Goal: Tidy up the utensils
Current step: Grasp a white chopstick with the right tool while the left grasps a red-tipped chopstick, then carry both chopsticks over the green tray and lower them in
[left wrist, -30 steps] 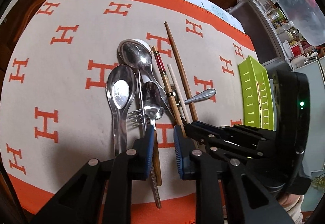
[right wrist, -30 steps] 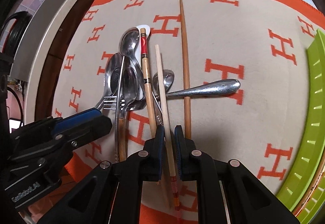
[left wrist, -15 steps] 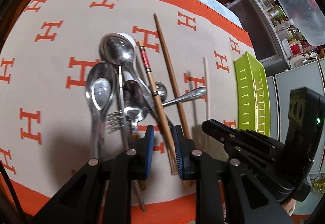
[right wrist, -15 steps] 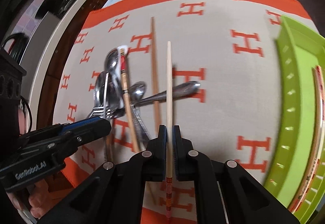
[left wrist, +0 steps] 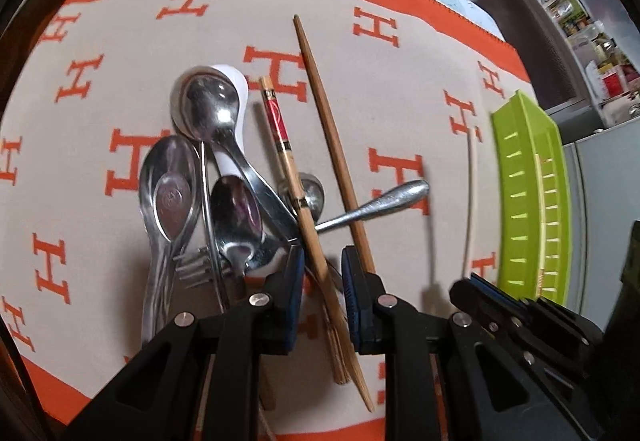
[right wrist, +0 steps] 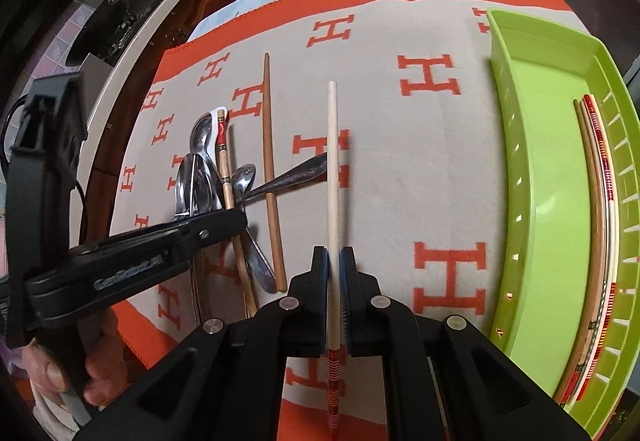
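My right gripper [right wrist: 334, 261] is shut on a pale chopstick [right wrist: 332, 177] with a red-striped end, held above the cloth left of the green tray [right wrist: 552, 177]. The tray holds several chopsticks [right wrist: 600, 201] along its right wall. My left gripper [left wrist: 322, 265] is open, its fingers on either side of a bamboo chopstick [left wrist: 296, 185] with a red end. A pile of spoons [left wrist: 208, 113] and a fork [left wrist: 192, 269] lies just left of it, and a plain wooden chopstick [left wrist: 332, 145] just right. The held chopstick also shows in the left wrist view [left wrist: 470, 201].
An orange-bordered beige cloth [right wrist: 400, 33] with H marks covers the table. A metal spoon handle [left wrist: 380, 205] sticks out to the right under the chopsticks. The green tray [left wrist: 528, 193] stands at the cloth's right edge. Cabinets and a counter lie beyond.
My right gripper has lifted the pale chopstick out of the pile and carried it right, close to the green tray. My left gripper has shifted over the bamboo chopstick and stays open.
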{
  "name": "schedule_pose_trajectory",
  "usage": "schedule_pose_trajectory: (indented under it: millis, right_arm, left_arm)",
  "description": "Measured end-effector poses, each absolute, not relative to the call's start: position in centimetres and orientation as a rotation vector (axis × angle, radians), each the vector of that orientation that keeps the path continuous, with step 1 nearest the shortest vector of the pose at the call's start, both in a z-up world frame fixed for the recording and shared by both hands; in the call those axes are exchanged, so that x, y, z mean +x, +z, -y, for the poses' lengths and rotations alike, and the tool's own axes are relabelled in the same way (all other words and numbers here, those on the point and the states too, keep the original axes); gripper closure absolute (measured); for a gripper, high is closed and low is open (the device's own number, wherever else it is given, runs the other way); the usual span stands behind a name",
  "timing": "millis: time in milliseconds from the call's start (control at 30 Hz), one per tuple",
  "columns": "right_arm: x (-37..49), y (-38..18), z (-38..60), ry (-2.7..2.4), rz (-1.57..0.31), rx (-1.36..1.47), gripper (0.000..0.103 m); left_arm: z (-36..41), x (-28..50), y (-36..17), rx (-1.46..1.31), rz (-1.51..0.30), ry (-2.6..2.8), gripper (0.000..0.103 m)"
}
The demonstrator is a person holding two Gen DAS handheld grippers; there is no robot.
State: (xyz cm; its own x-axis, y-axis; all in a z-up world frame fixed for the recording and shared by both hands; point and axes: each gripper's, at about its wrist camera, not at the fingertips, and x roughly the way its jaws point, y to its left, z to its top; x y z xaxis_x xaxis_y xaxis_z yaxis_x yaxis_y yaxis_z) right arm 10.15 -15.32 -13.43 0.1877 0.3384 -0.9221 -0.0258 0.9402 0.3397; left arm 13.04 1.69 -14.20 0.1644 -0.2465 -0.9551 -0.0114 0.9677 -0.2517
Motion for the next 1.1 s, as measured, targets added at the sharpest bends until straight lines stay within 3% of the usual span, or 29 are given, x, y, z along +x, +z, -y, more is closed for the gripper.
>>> schedule_pose_trajectory:
  millis: [67,333,700,1100]
  right_arm:
    - [9.9,-13.4,15.4,0.263,-1.36,0.278,0.097]
    - [9.2,-13.5,16.3,0.252,-1.352,0.307,0.097]
    - [7.9,-11.8,19.3,0.274,-1.292,0.452,0.097]
    - [6.2,-4.8,27.8,0.093,-1.135,0.436,0.097]
  left_arm:
    - [-1.2,13.2,-14.1,-0.175,-1.382,-0.143,0.093]
    - [0.1,13.6,-13.9,-0.124,-1.336,-0.11,0.099]
    - [0.2,12.3,-13.9,-0.257,-1.407,-0.244,0.099]
    - [7.7,12.8,-8.5,-0.269,-1.358,-0.442,0.099]
